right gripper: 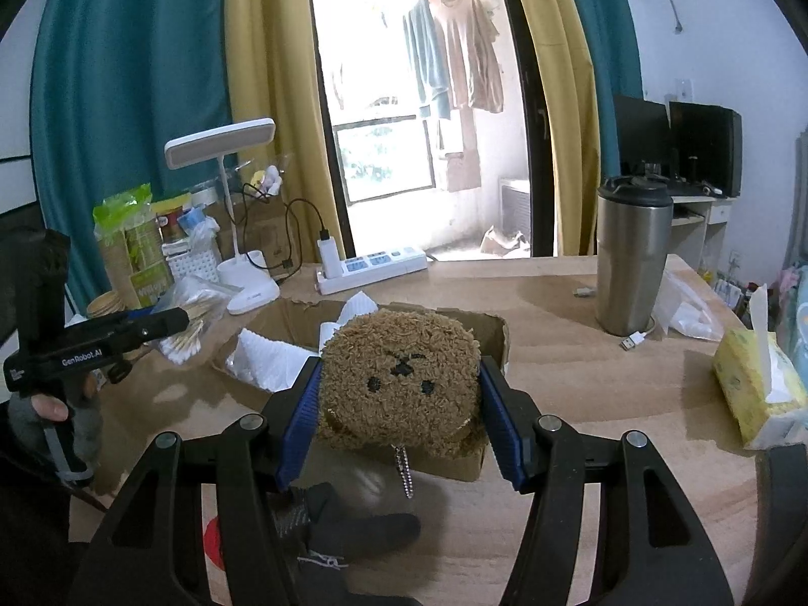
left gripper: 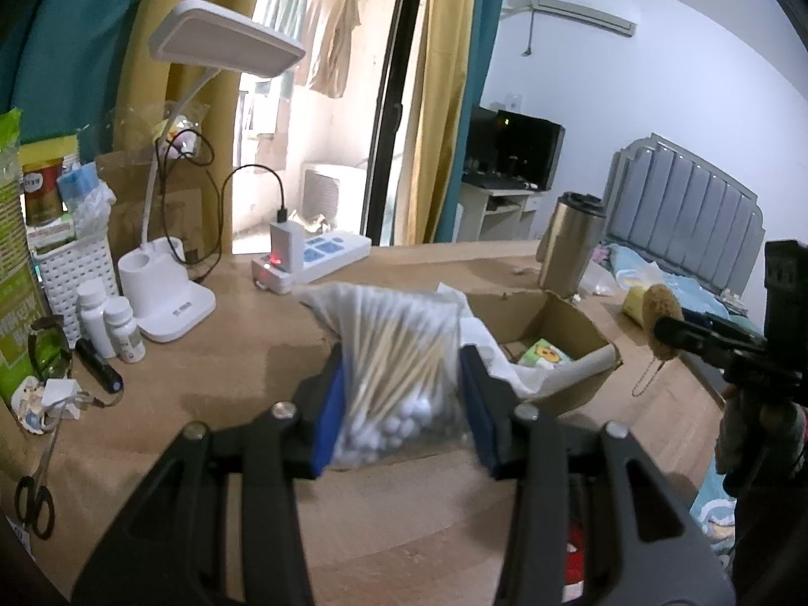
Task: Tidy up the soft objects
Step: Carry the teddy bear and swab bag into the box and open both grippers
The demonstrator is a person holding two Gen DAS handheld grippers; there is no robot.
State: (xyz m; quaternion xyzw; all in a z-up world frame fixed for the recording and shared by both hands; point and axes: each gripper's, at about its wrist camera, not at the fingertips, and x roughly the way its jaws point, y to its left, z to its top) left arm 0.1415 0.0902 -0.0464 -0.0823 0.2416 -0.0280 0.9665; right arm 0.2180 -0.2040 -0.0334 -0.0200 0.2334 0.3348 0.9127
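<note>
My left gripper (left gripper: 401,404) is shut on a clear bag of cotton swabs (left gripper: 399,353), held above the table just left of an open cardboard box (left gripper: 570,323). The bag also shows in the right wrist view (right gripper: 189,318), at the left. My right gripper (right gripper: 399,404) is shut on a round brown plush face (right gripper: 401,379) with a ball chain hanging below, held over the near part of the box (right gripper: 497,338). The plush also shows in the left wrist view (left gripper: 661,320), at the right. White tissue paper (right gripper: 267,353) and a small green packet (left gripper: 545,353) lie in the box.
A white desk lamp (left gripper: 171,298), power strip (left gripper: 323,252), white basket (left gripper: 76,262), pill bottles (left gripper: 108,318) and scissors (left gripper: 38,485) crowd the table's left. A steel tumbler (right gripper: 634,262), USB plug (right gripper: 634,341) and yellow tissue pack (right gripper: 757,384) stand at the right.
</note>
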